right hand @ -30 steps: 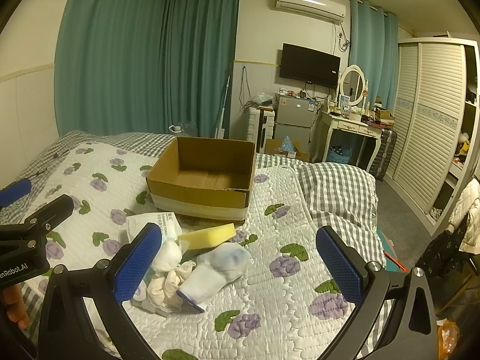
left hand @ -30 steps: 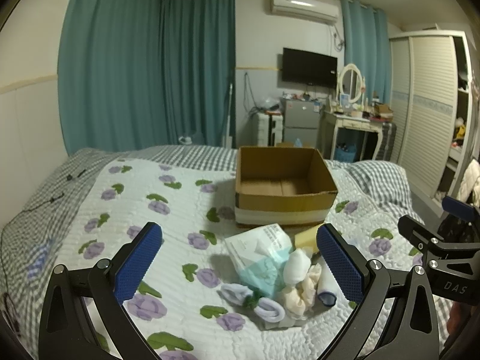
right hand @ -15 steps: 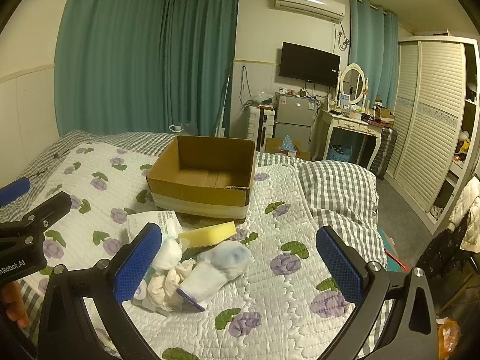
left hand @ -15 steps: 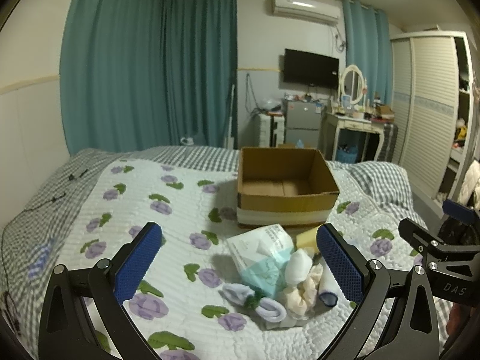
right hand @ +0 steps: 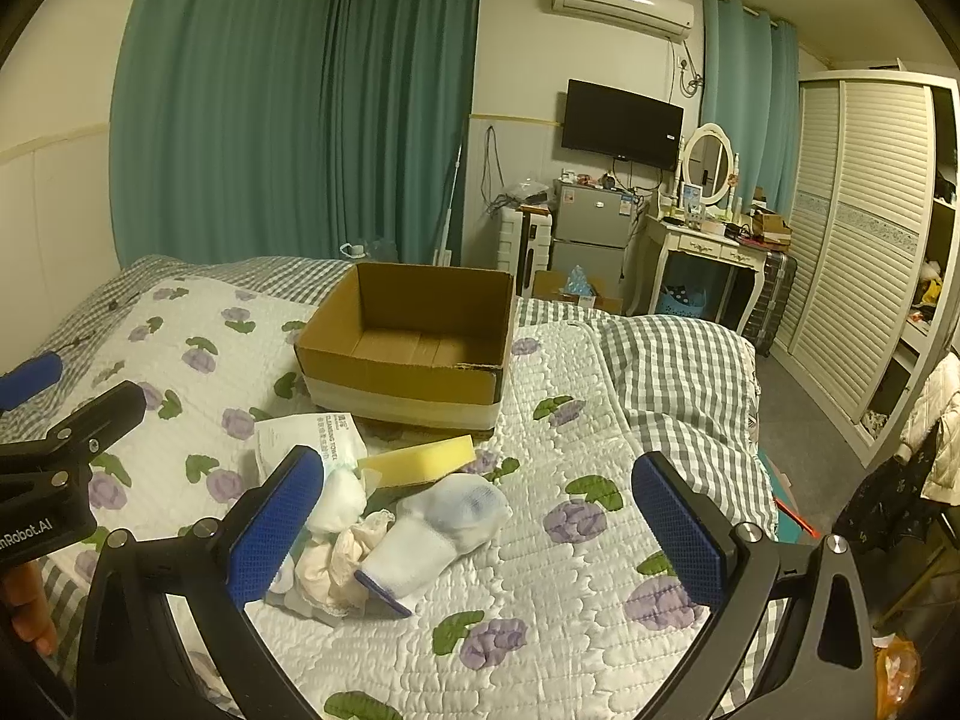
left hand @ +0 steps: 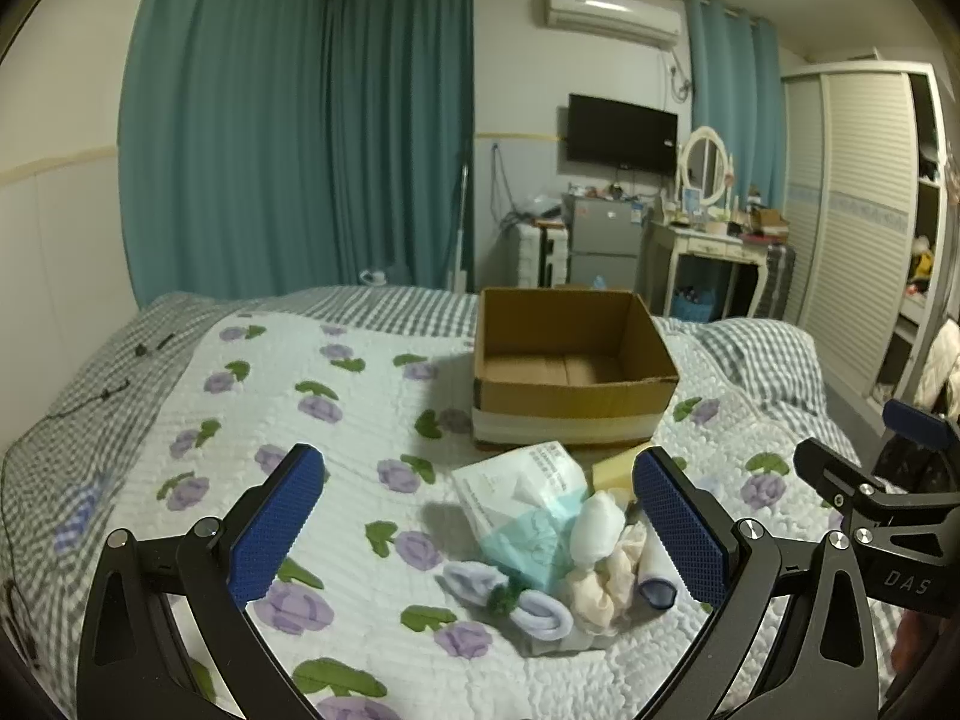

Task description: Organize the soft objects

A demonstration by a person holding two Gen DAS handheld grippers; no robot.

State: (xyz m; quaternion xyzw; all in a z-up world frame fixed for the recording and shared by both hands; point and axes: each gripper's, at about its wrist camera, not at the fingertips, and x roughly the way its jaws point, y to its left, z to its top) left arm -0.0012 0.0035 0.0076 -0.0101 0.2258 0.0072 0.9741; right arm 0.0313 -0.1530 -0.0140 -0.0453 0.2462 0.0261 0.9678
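Socks [right hand: 420, 534], crumpled white beside yellow sponge [right hand: 420, 459]; both tools [left hand: 480, 516] [right hand: 474, 528] wide, empty.

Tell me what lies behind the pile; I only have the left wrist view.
Observer: A yellow sponge lies flat between the cardboard box and a white sock.
Operator: Describe that sock.
Observer: It lies whole on the quilt, its blue-edged end toward the camera, against a cream cloth.
Operator: Report the right tongs.
Observer: The right tongs are open and empty.
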